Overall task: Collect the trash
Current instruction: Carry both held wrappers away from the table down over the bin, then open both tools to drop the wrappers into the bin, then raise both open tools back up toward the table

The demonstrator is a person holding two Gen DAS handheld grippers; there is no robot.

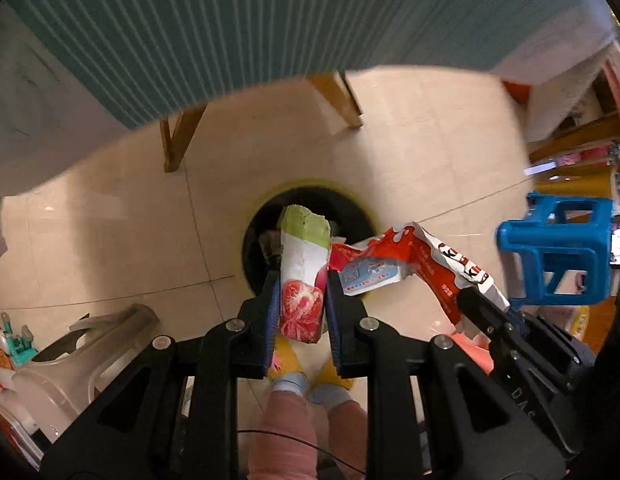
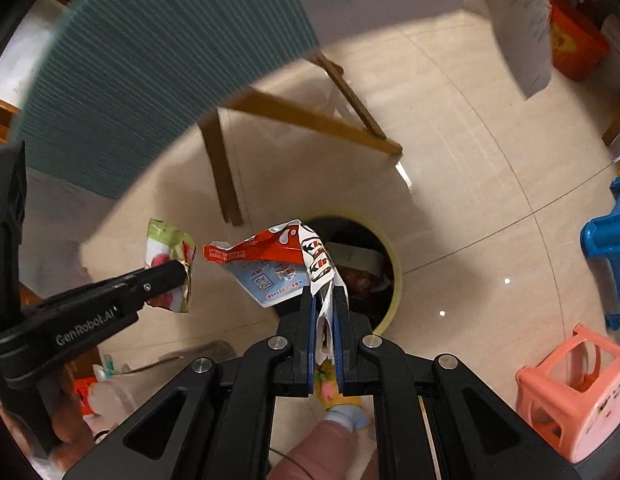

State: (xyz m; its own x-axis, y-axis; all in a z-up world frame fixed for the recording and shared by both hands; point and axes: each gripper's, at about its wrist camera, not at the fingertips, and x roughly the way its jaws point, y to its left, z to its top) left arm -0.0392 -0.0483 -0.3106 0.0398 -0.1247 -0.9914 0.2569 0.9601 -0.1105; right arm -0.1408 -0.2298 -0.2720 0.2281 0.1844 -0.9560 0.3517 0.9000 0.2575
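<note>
A round bin with a yellow rim [image 1: 308, 184] and a dark inside stands on the tiled floor right below both grippers. My left gripper [image 1: 303, 280] points down over it, shut on a green, white and red strawberry wrapper [image 1: 306, 248]. From the right wrist view the left gripper [image 2: 180, 270] holds that wrapper [image 2: 166, 240] to the left of the bin's rim [image 2: 399, 280]. My right gripper [image 2: 325, 294] is shut on a crumpled red and white Kinder wrapper [image 2: 270, 252] above the bin's mouth. In the left wrist view the right gripper [image 1: 470, 296] and the Kinder wrapper [image 1: 414, 252] sit at the right. Trash lies inside the bin.
A table under a teal ribbed cover [image 1: 230, 40] on wooden legs [image 2: 226, 176] stands just behind the bin. A blue stool [image 1: 558, 252] and a pink stool [image 2: 574, 392] are to the right. A clear plastic stool [image 1: 90, 344] is at the left. The person's feet in yellow slippers [image 1: 286, 360] are below.
</note>
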